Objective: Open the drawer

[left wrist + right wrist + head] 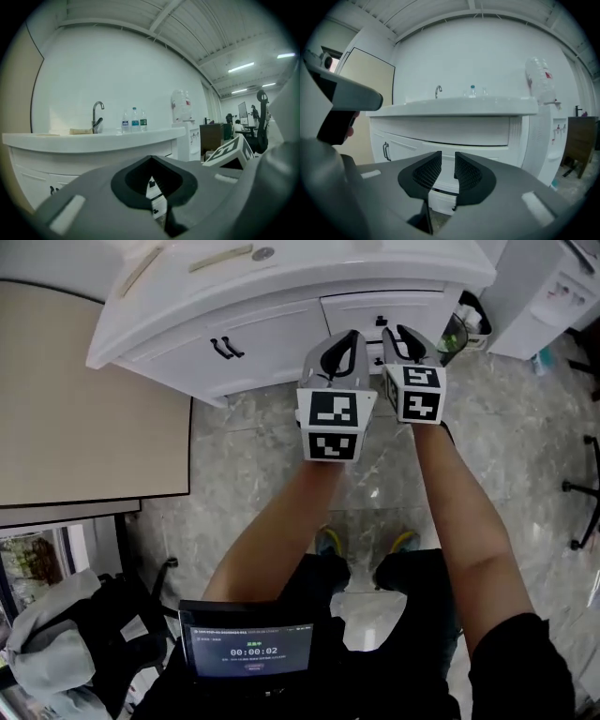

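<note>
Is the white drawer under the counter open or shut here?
Shut: the drawer front lies flush with the cabinet door beside it.

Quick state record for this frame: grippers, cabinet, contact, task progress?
left gripper: jaw tips together, holding nothing
right gripper: jaws slightly apart, empty
cabinet: white, every front shut
handles: black, untouched
contact: none; both grippers held short of the cabinet
task: not yet begun

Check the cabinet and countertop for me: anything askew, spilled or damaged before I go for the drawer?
Nothing stands out. The drawer looks closed, the cabinet doors are shut, and the three bottles stand upright beside the faucet. No spill shows on the floor.
</note>
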Available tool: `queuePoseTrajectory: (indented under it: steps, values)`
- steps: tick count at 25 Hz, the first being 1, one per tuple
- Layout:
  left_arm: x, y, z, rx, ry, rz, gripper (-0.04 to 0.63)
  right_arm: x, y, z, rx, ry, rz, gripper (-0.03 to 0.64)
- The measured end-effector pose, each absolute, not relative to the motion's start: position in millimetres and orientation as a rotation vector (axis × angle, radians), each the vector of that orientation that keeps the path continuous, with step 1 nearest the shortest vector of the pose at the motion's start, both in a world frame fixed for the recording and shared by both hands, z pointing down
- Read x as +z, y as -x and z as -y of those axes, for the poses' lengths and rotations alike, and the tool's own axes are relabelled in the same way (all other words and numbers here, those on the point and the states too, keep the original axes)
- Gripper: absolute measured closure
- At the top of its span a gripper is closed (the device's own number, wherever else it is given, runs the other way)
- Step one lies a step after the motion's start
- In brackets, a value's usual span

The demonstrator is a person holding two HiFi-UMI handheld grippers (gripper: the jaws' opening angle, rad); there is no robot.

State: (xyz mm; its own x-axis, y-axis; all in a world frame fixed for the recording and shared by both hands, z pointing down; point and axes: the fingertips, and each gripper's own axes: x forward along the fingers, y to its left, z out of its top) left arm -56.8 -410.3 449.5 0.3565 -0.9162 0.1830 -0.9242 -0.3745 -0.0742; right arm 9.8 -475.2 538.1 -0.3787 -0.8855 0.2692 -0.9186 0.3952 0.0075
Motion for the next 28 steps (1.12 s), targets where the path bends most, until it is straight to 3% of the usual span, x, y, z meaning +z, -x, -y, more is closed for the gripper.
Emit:
queuePoseTrajectory:
  steps: [10,28]
  values:
    - [571,85,468,0.229,-2.502,1.79,0.594,674,-5,572,0.273,-1.714,2.376,0.465]
    - [595,79,481,0.192,-2.492,1.738,0.594,686,-3,573,0.256,-1.712,2.364,0.472]
